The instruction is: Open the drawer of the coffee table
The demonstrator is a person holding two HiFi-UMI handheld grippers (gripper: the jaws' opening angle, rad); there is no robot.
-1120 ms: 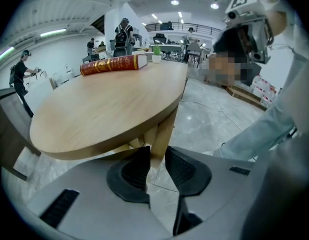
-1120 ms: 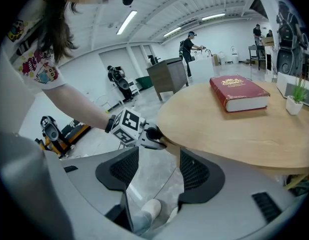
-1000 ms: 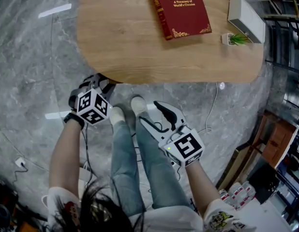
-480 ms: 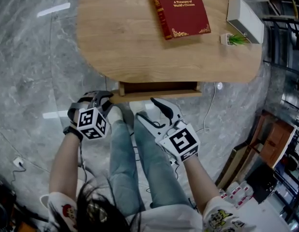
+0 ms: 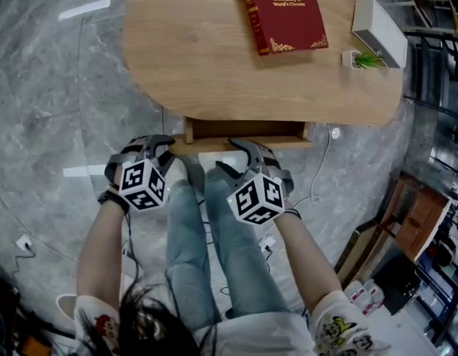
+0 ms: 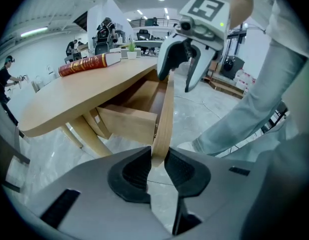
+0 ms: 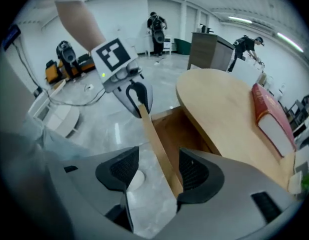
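Presently the coffee table (image 5: 214,58) has its drawer (image 5: 244,130) drawn part-way out beneath the near edge, judged about half open with travel remaining, its front panel (image 6: 163,114) pinched at one end by the left gripper (image 6: 157,160) while the right gripper (image 7: 158,173) straddles the other end, jaws spread, unclamped.

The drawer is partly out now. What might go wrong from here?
The left gripper pinches only the end of the thin drawer front, so it may slip off. The right gripper straddles that board with jaws apart; pulling from one end alone might skew and jam it. A jerk might topple the plant.
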